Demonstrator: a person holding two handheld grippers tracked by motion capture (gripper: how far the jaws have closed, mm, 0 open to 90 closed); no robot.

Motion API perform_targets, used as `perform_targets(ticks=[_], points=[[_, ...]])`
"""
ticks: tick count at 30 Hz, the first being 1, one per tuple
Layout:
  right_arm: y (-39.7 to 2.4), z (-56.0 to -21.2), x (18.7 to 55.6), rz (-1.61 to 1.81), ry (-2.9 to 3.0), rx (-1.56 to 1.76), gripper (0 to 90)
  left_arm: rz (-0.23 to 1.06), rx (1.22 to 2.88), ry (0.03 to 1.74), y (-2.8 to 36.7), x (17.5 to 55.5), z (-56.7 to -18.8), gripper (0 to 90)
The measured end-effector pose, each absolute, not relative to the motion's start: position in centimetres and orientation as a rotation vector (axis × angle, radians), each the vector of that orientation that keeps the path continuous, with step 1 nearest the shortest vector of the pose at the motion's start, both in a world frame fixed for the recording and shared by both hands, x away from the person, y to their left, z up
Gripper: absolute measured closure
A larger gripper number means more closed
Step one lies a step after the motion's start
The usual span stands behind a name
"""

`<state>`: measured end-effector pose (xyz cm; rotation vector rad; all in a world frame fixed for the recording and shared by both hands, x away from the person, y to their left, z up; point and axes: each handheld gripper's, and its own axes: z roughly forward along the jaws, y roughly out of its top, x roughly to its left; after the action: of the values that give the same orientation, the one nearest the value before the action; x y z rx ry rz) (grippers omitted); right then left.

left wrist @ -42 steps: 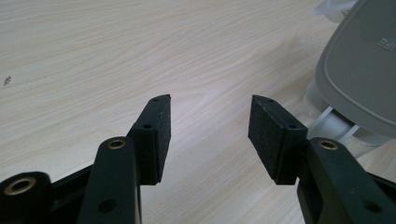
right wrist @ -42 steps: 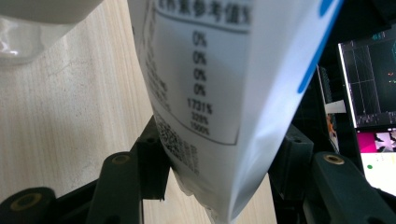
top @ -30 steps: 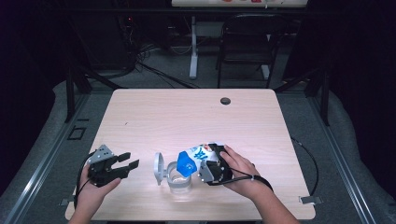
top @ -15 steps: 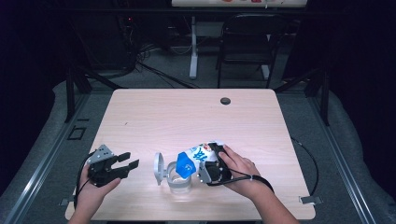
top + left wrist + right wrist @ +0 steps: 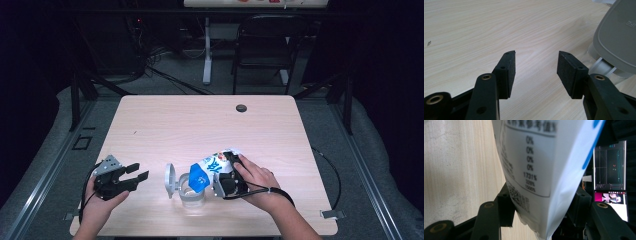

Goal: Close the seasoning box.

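A: Status on the right tongs [image 5: 216, 176]?

B: Clamped on a white-and-blue bag [image 5: 212, 167]; in the right gripper view the bag [image 5: 541, 170] sits between the two black jaws, both pressing its sides; printed table with percent figures faces the camera; wood grain of the tabletop [image 5: 456, 170] to its left, lit screens [image 5: 610, 170] in the dark to its right.

A: Where's the bag relative to the rest?

B: Near the front edge of the tabletop [image 5: 200, 125], right of centre-front; tilted, blue end down and to the left, right over the mouth of a small clear container [image 5: 191, 192]; whether it touches the rim, can't tell; the right hand [image 5: 255, 180] wraps the tool from the right.

A: Container lid?

B: Grey lid [image 5: 171, 180] flipped up on the container's left side, standing roughly upright; in the left gripper view the same lid [image 5: 619, 37] fills the upper right, hinge piece below it.

A: Left tongs [image 5: 136, 174]?

B: Agape, nothing between them; in the left gripper view the left tongs [image 5: 536, 67] show bare wood between the pads [image 5: 511, 72]; held by the left hand [image 5: 102, 202] at the front left of the tabletop, pointing right toward the lid, near it but apart.

A: Anything else on the surface?

B: A dark round hole [image 5: 241, 108] near the far edge.
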<state>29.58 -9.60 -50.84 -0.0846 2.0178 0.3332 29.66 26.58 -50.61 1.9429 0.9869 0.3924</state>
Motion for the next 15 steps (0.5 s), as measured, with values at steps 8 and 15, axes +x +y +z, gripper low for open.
perform_targets(ticks=[8,15], points=[[-9.6,-50.77,29.54,0.285,2.013,-0.105,48.3,0.391,1.946,0.988,26.64,29.67,-50.62,49.8],[-9.45,-51.12,29.62,0.253,1.985,-0.156,48.4,0.393,1.948,0.989,26.63,29.64,-50.57,49.8]])
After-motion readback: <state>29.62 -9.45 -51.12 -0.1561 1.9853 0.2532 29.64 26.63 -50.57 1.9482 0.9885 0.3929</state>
